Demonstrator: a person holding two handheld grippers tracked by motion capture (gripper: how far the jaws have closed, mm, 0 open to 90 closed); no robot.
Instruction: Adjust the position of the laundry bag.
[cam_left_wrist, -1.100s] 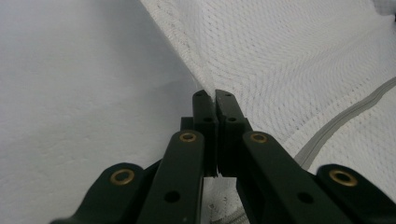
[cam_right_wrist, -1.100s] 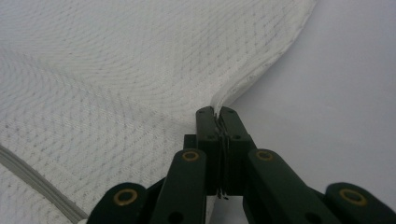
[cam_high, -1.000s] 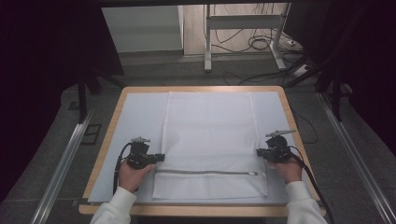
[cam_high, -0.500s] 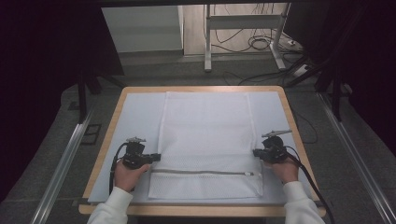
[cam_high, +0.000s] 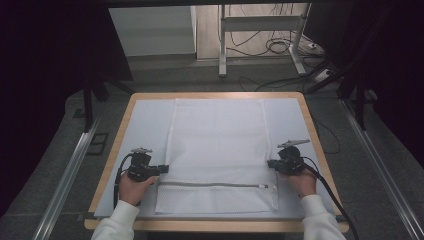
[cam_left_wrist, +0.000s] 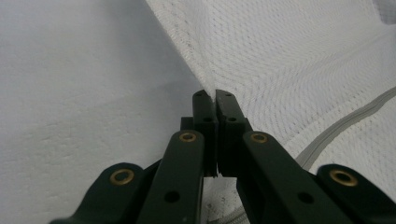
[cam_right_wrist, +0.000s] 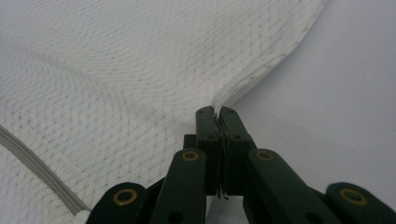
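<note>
Two grippers, both clamped on the white mesh bag (cam_high: 217, 150): my left gripper (cam_high: 163, 168) pinches its left hem, my right gripper (cam_high: 270, 164) pinches the right hem, jaws fully together on fabric in both gripper views (cam_left_wrist: 280, 60) (cam_right_wrist: 116, 60). The bag lies flat mid-table, long axis running away from me, and the grey zipper (cam_high: 210, 185) crosses it near my end, pull toward the right. The pale mat (cam_high: 145, 125) shows bare strips either side, so there's sideways room; the wooden table edge (cam_high: 112, 150) is near my left hand. Compared with a second ago, the near end has a flap folded toward me below the zipper.
</note>
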